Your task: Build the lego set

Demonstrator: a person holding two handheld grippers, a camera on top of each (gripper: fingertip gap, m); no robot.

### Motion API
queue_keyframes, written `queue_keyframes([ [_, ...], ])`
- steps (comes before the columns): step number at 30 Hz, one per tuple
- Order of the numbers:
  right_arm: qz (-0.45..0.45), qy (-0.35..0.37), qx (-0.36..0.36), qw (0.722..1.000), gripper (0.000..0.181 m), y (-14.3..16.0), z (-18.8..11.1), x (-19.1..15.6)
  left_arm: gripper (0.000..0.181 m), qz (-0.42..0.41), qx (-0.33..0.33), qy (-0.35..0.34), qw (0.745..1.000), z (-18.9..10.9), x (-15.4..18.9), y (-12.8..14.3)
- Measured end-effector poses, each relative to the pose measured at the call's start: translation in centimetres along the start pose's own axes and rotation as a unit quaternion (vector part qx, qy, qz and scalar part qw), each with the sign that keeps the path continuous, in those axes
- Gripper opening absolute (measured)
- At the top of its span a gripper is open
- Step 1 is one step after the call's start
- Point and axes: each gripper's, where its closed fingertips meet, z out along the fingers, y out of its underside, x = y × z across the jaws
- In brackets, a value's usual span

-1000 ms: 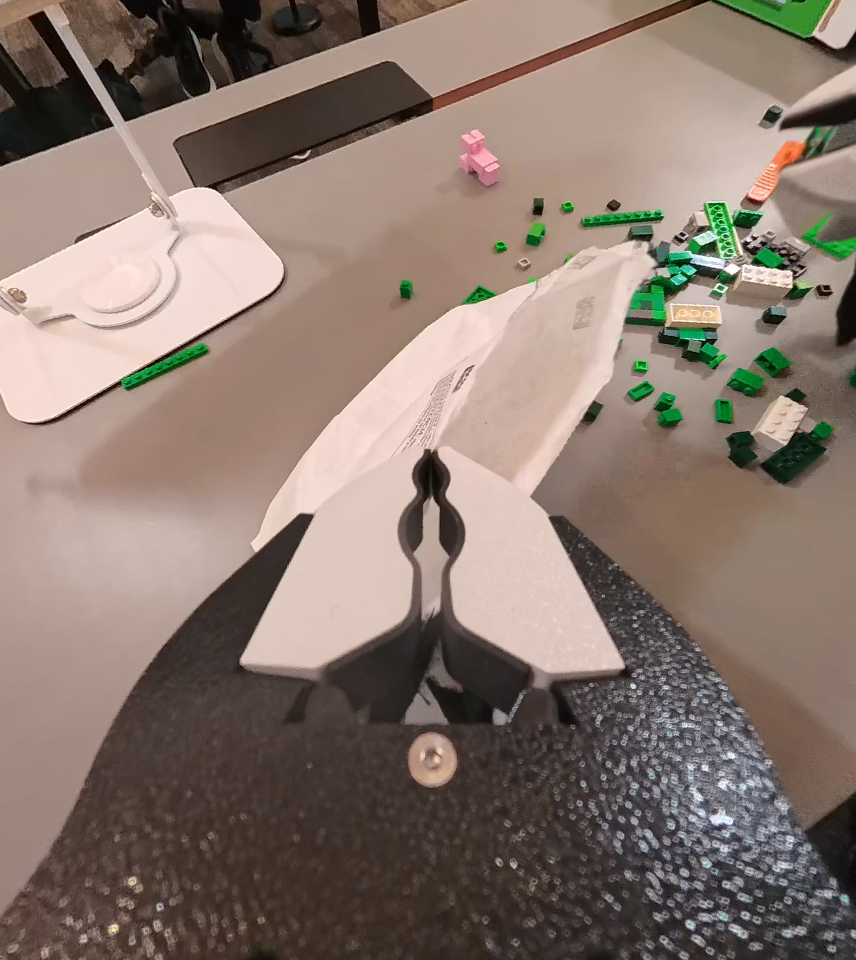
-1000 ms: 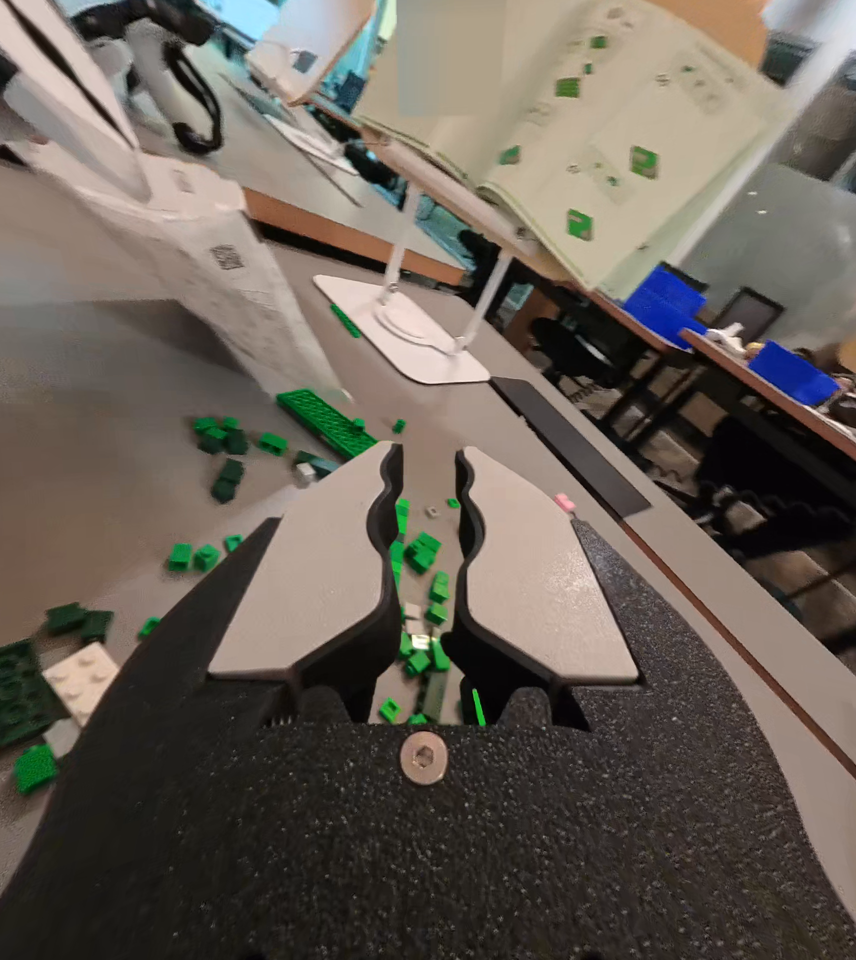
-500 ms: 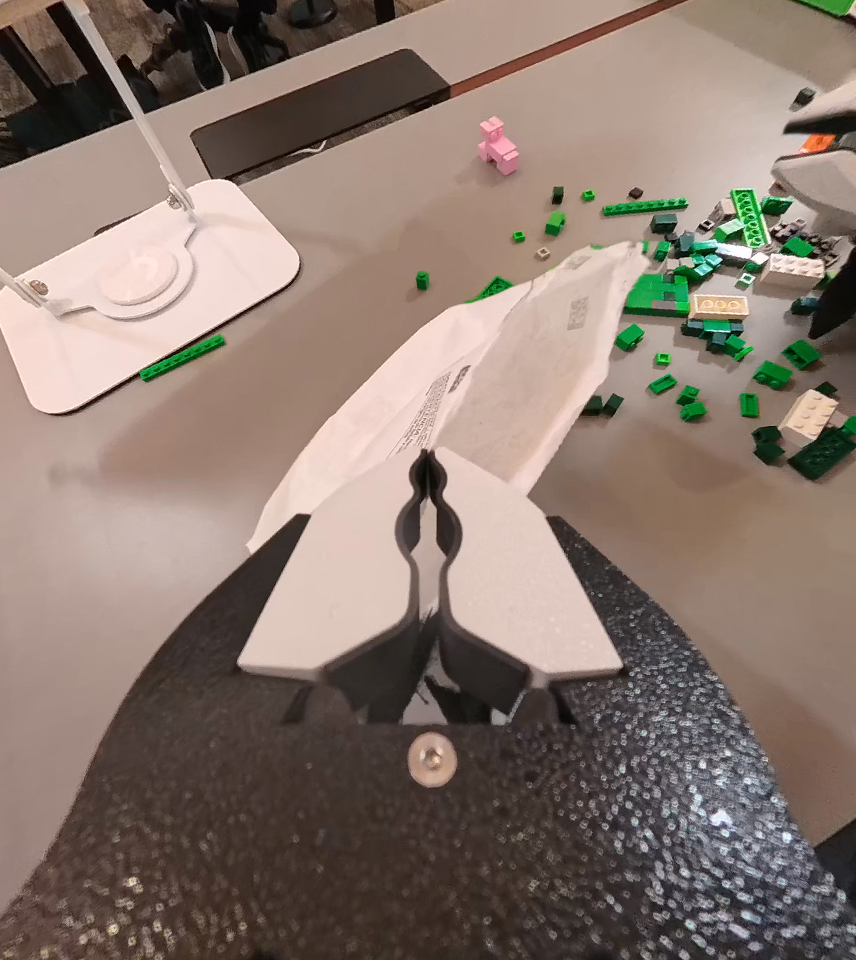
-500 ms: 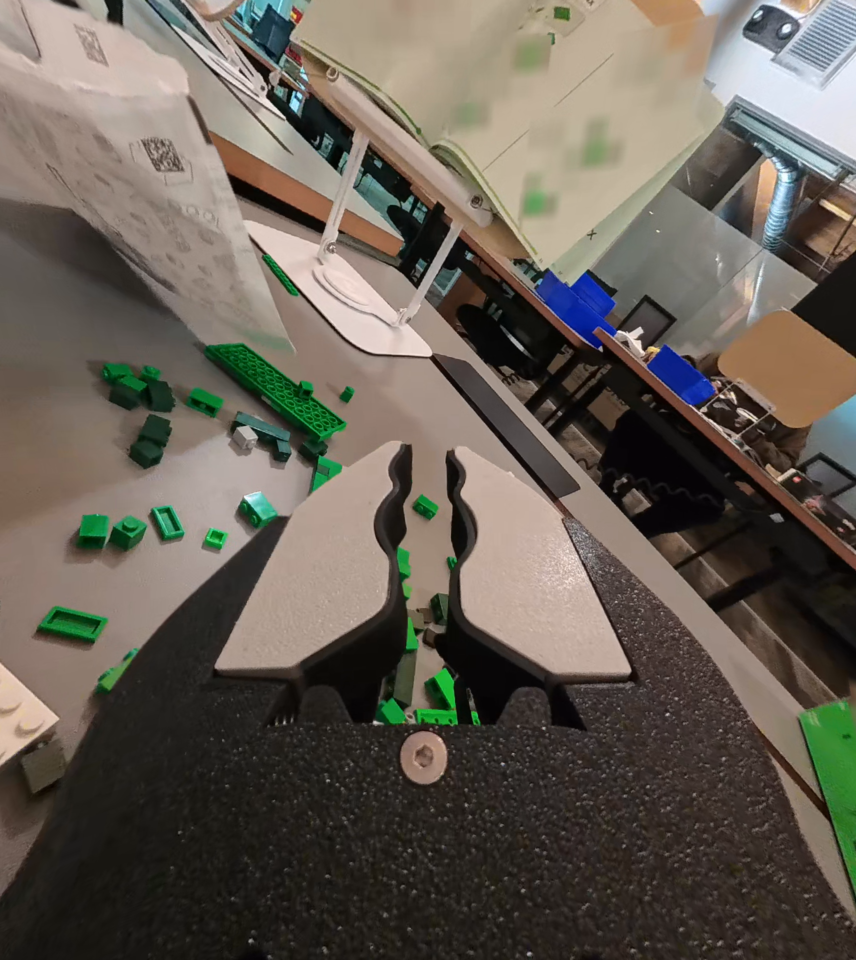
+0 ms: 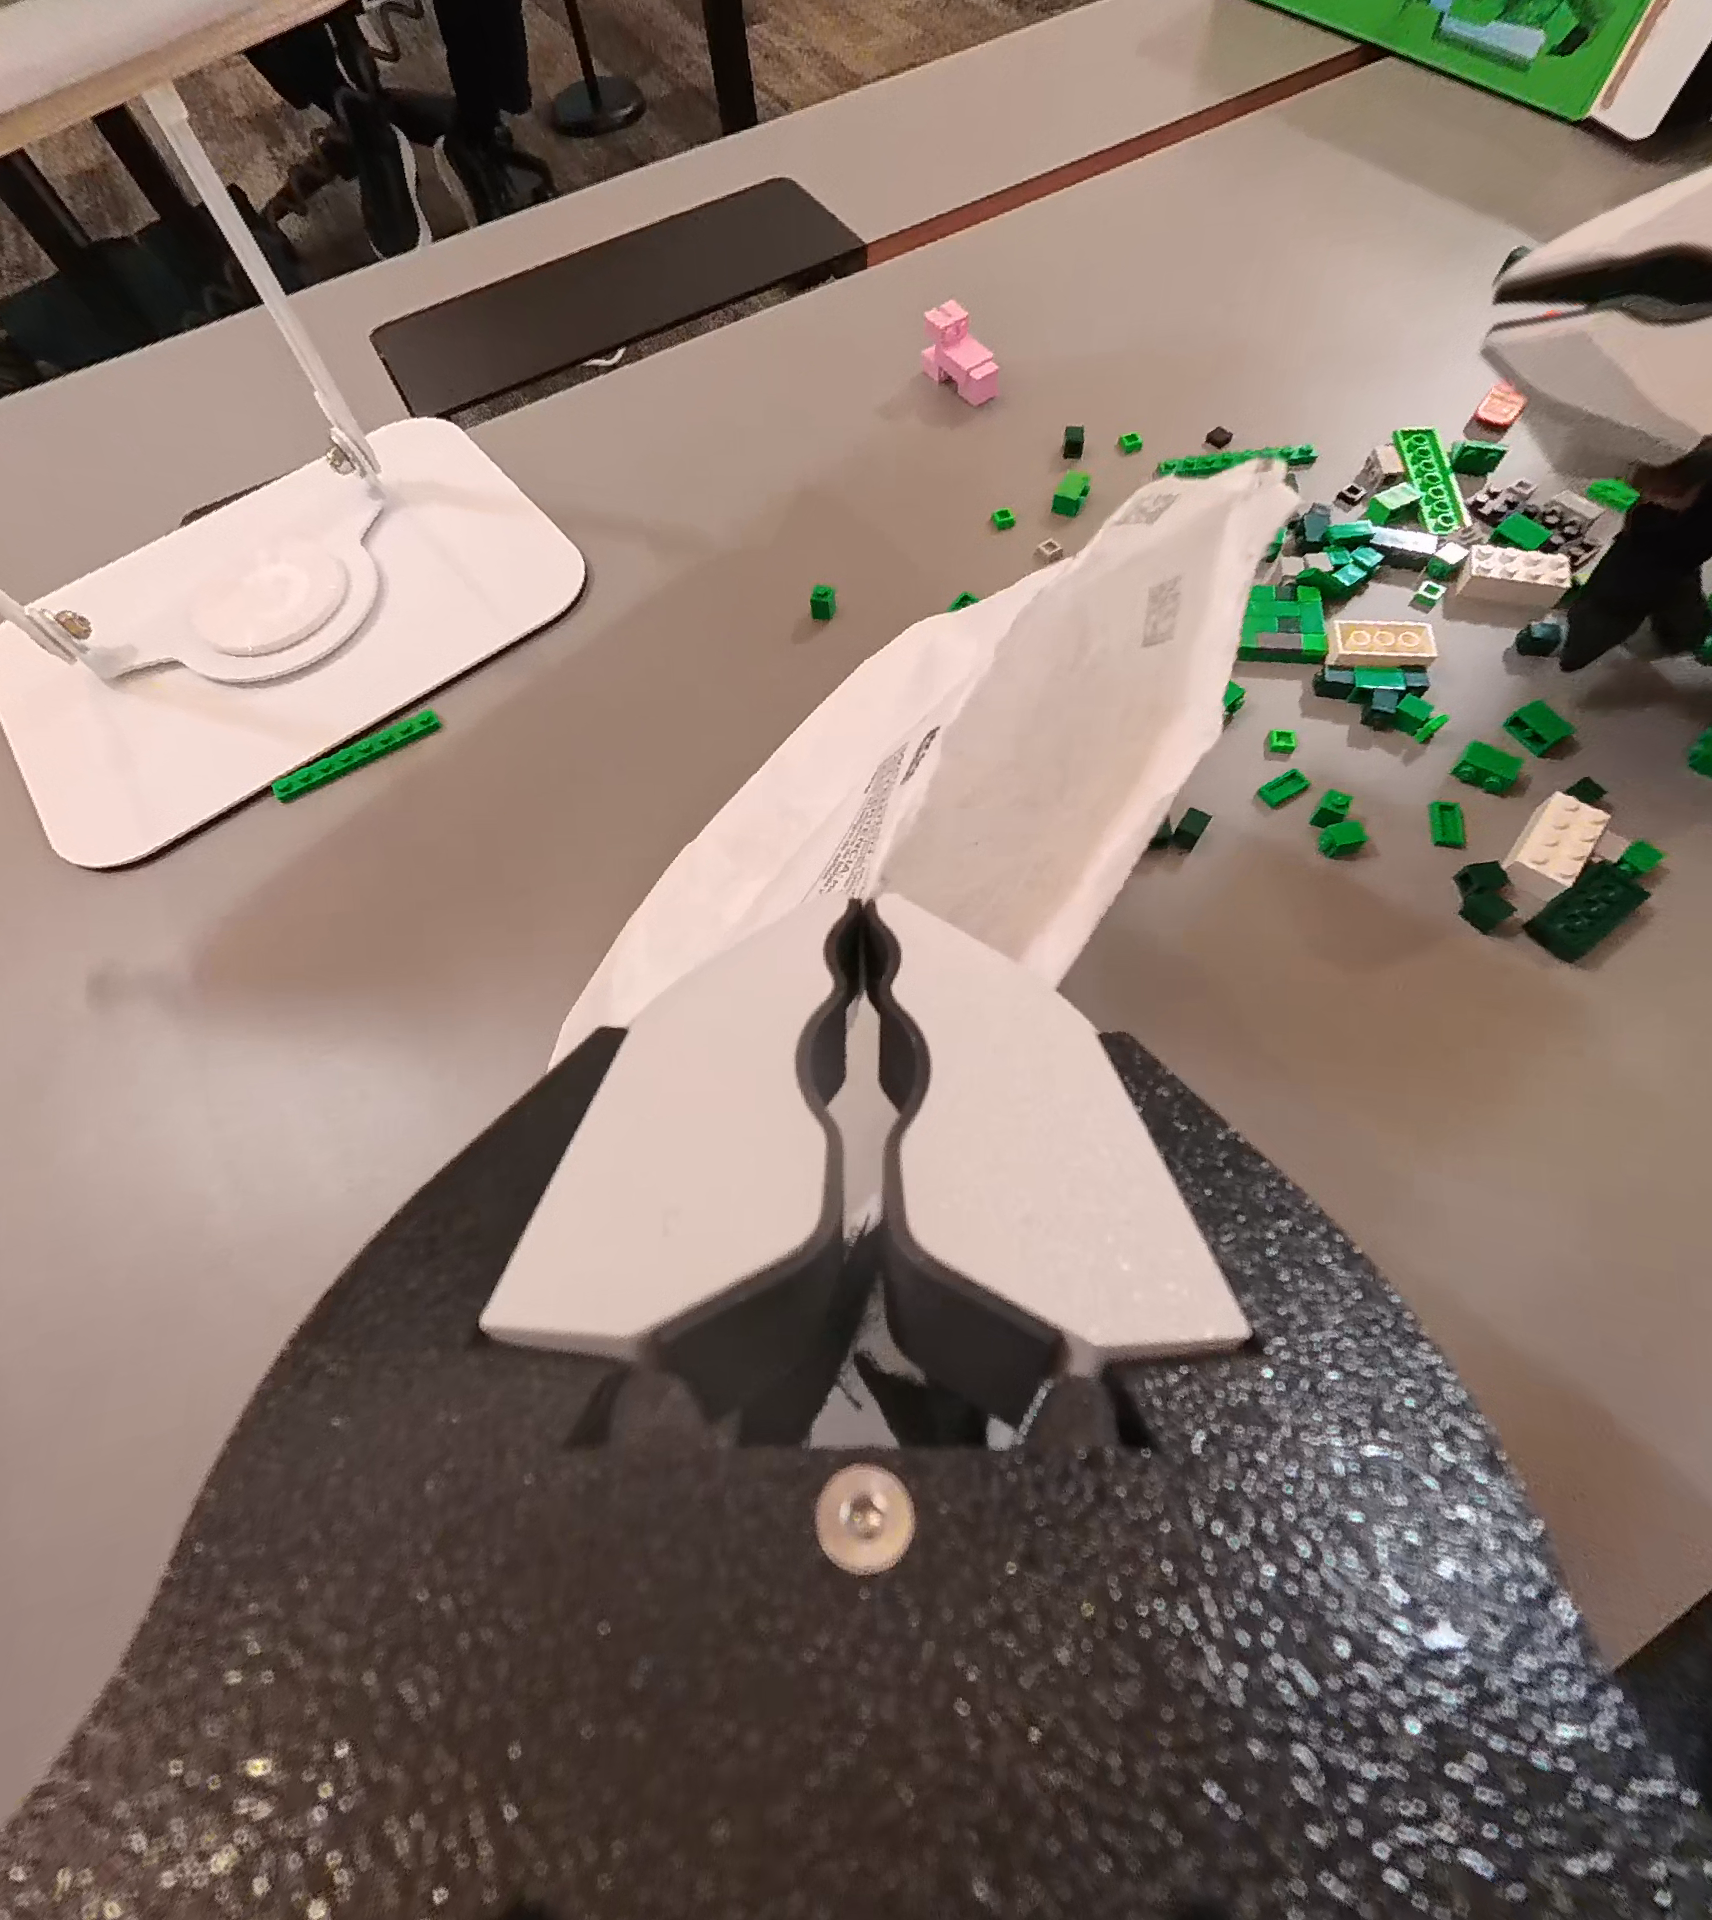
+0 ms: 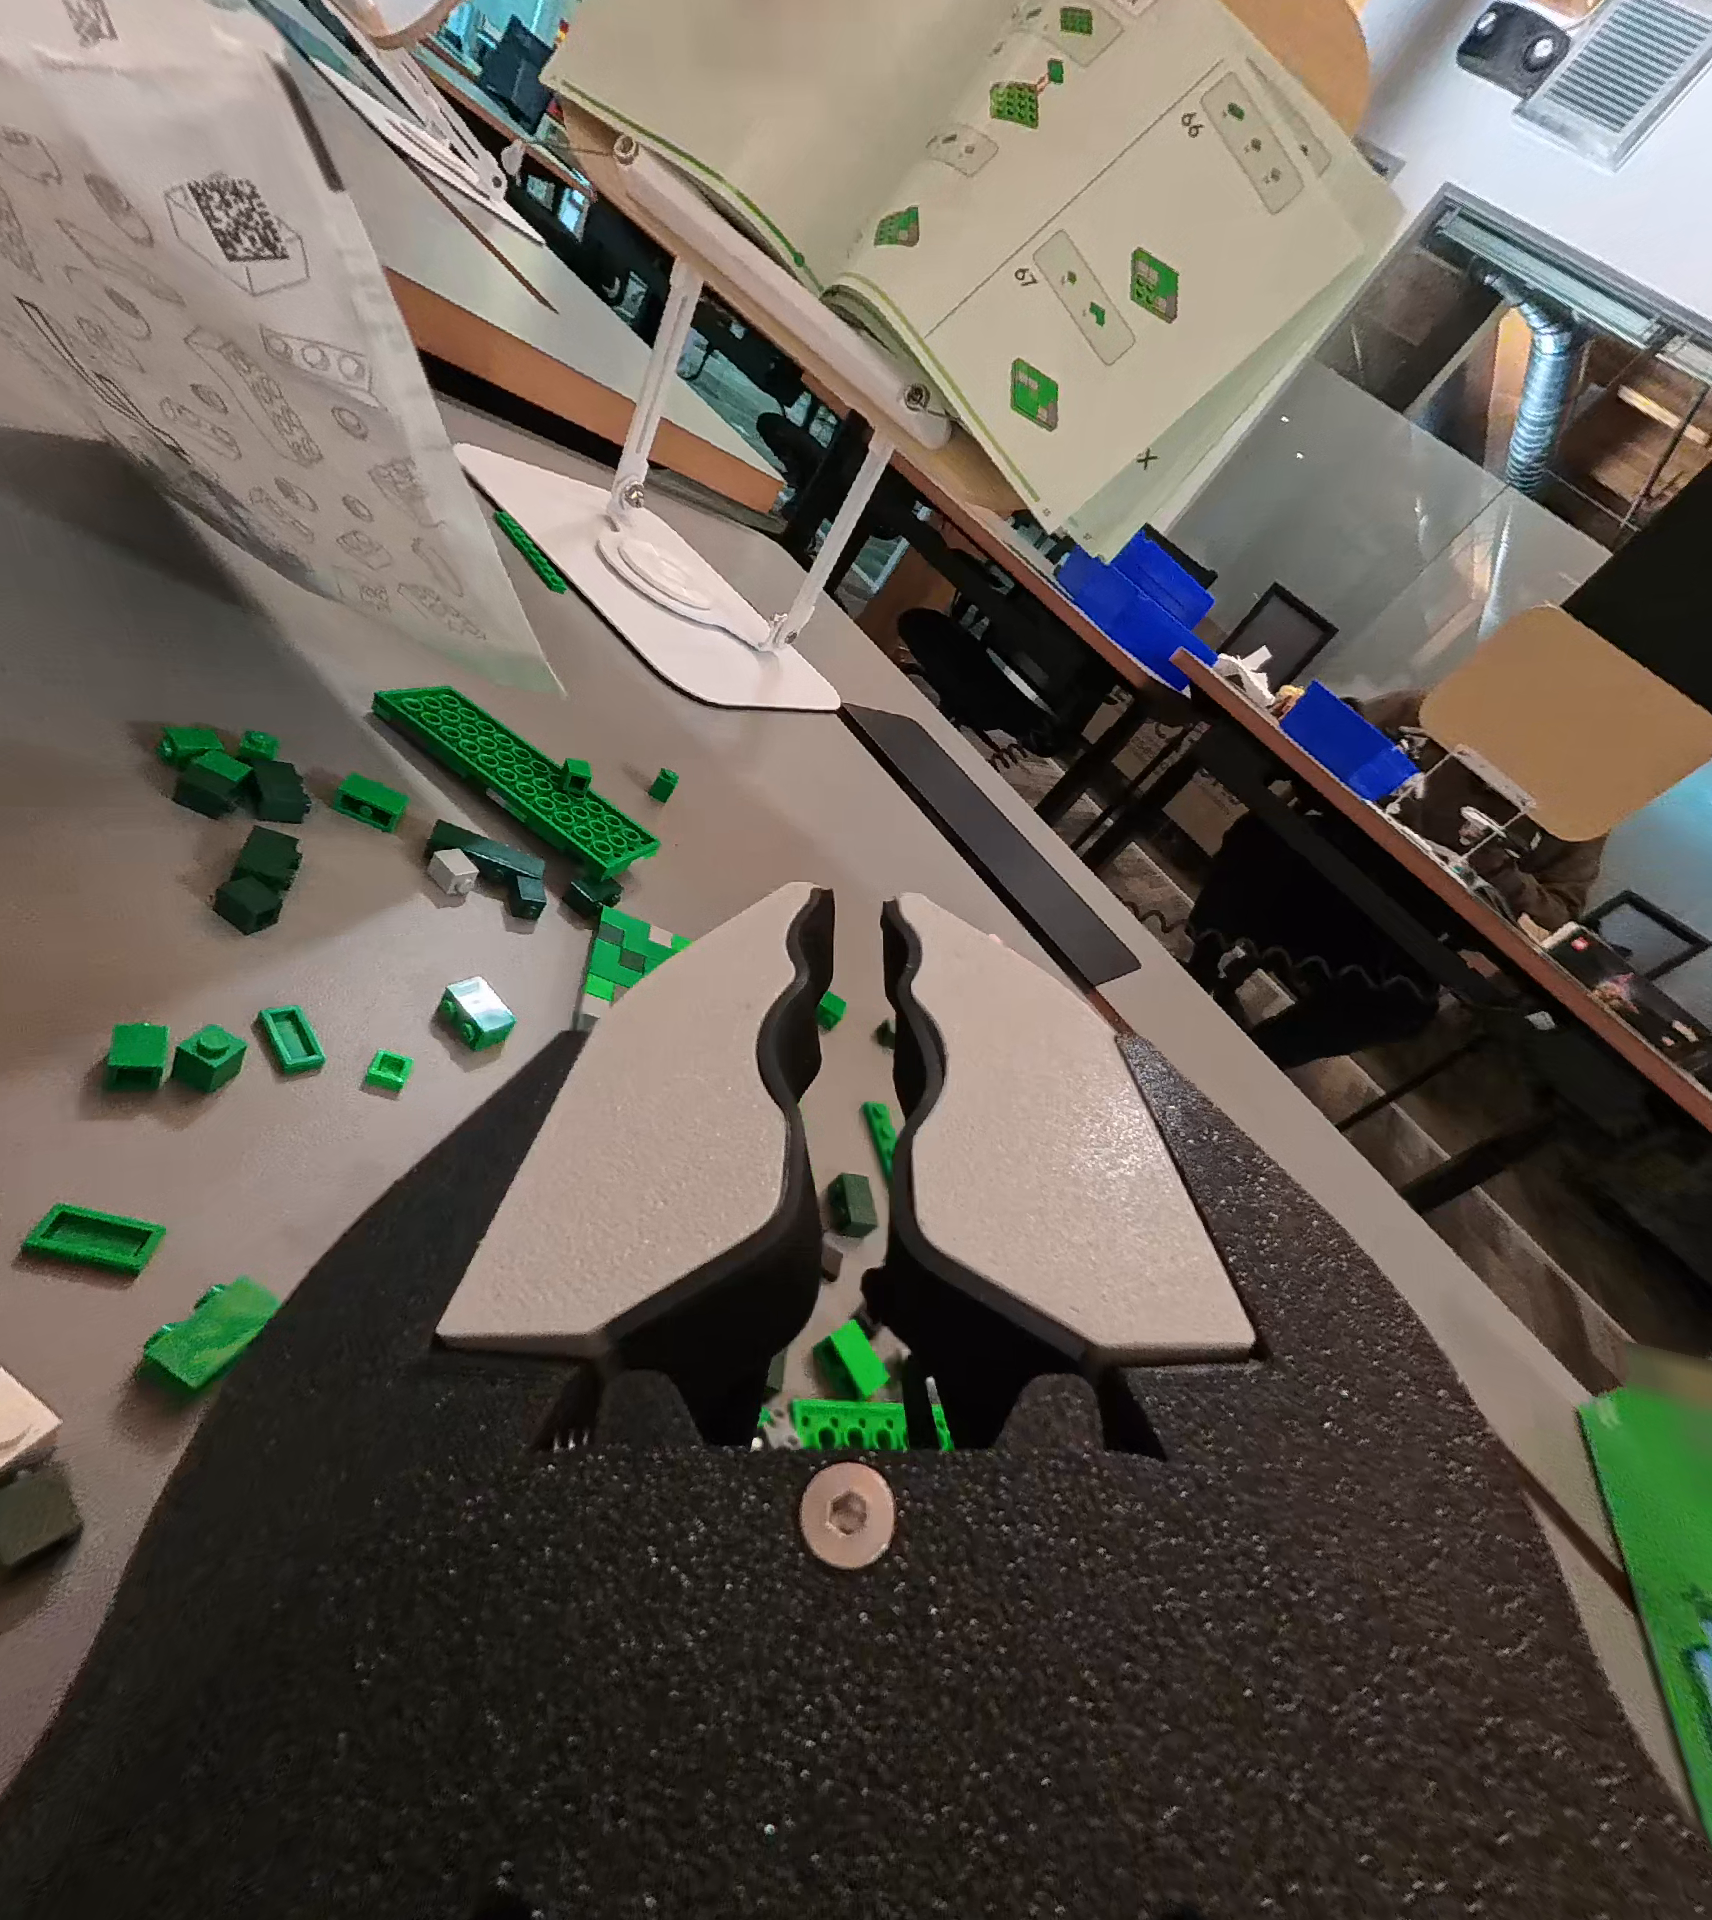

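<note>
1. While pinched tight on the near end of a paper bag (image 5: 1018,748), the left gripper (image 5: 867,925) holds it above the table (image 5: 312,1039).
2. Paper bag: light, limp, tearable; likely safest held at its edge.
3. Right gripper (image 6: 857,914): slightly parted, holding nothing, over the bricks (image 6: 239,821).
4. Bricks: small, hard, smooth; scattered far right; best taken by flat sides.

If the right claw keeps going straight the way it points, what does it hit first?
Probably the loose green bricks on the grey table seen between the open right claw's fingers; depth is unclear, and nothing else lies in between.
</note>
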Motion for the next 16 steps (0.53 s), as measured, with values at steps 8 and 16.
queue_keyframes([
  [8, 0.025, 0.018, -0.02, 0.999, 0.013, 1.5, -1.4, 3.2, 0.0, -0.004, 0.007, -0.002, 1.0, -0.2, -0.3, -0.1],
  [16, 0.057, -0.026, -0.066, 0.996, 0.017, 3.7, -1.9, 3.5, 0.0, -0.011, 0.002, -0.006, 1.0, -0.1, -0.8, 0.3],
])
